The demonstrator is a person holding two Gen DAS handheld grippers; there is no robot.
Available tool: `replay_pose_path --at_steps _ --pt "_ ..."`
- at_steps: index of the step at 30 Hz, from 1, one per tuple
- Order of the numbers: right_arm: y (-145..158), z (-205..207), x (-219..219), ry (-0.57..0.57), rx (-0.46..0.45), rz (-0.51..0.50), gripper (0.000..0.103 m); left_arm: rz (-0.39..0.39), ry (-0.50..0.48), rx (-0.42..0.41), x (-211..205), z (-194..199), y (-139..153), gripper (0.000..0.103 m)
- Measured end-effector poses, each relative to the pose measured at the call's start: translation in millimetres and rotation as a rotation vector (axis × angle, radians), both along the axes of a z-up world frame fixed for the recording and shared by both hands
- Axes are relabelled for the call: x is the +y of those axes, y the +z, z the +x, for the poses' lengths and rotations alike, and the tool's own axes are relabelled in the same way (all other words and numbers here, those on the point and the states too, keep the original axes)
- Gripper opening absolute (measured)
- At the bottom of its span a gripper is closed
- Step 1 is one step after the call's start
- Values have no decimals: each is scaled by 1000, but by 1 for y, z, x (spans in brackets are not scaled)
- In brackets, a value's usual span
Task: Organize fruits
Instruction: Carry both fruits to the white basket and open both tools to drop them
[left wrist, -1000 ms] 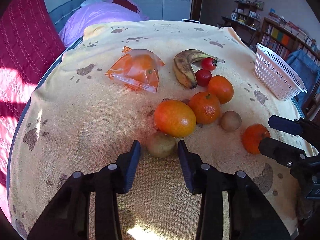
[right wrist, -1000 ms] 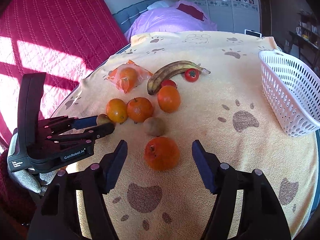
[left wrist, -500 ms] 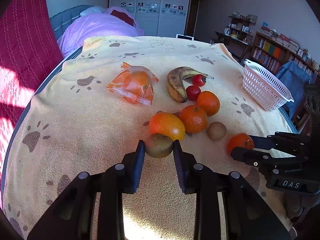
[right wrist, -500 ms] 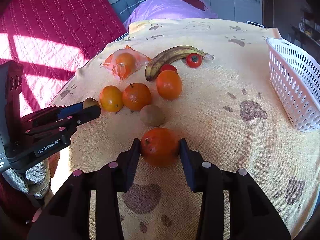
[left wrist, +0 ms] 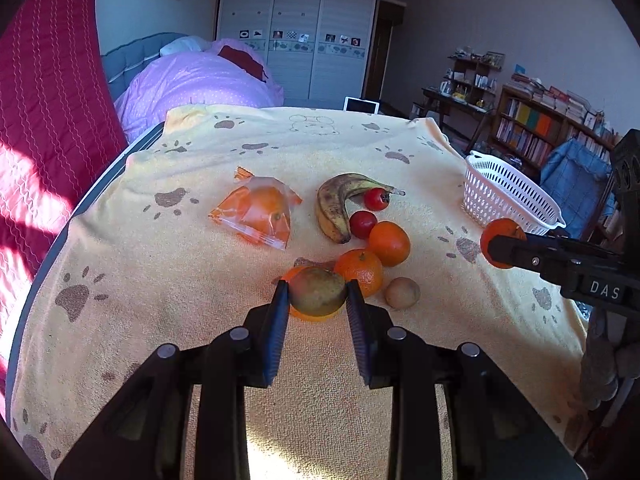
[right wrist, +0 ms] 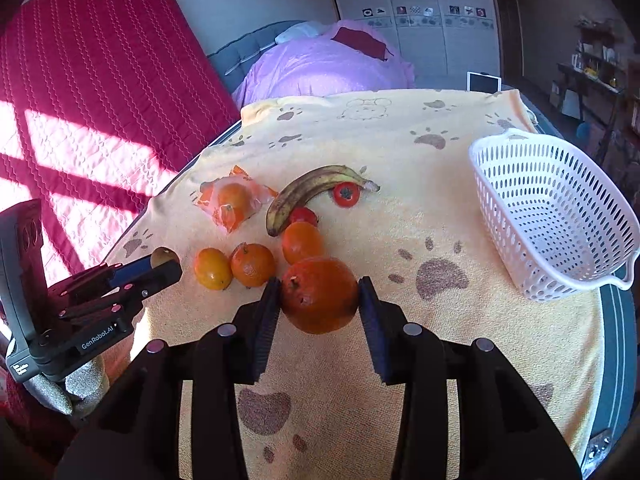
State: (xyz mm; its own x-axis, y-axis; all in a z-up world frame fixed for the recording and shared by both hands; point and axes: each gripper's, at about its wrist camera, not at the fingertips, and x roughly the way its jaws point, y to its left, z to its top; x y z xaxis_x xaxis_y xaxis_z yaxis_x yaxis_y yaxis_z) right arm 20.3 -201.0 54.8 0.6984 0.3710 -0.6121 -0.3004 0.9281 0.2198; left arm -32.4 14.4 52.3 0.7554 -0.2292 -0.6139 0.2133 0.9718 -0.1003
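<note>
Left gripper (left wrist: 316,300) jaws clamped on a brown kiwi (left wrist: 318,291), right gripper (right wrist: 319,299) jaws clamped on an orange (right wrist: 319,294), white basket (right wrist: 560,216) far right.

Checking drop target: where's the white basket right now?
The white basket sits empty at the right edge of the paw-print cloth in the right wrist view, right of the banana. The left wrist view agrees.
</note>
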Motion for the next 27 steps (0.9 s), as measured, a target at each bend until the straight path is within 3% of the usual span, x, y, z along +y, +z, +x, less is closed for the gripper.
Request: replay_pose_path --at_steps 7,16,17,18,20,23,27 --pt "21 18 -69 -241 -81 10 41 6 -29 -25 -21 1 12 29" --pt "-2 40 -118 -432 -63 -37 41 -5 -78 -31 -63 11 20 29" --pt "-5 41 -119 -449 -68 -44 43 -6 -84 -32 -69 13 21 29" --pt "-8 42 -120 -471 -75 -55 52 -7 -88 -33 -74 15 22 29" --pt "-10 41 -121 -495 -101 -66 61 -11 -104 -36 -84 18 25 29" --pt "-5 36 -122 -522 -156 -55 64 -21 -123 -46 -99 24 30 29" --pt "2 19 -127 -660 -283 -81 77 -55 -165 -31 -119 35 33 29"
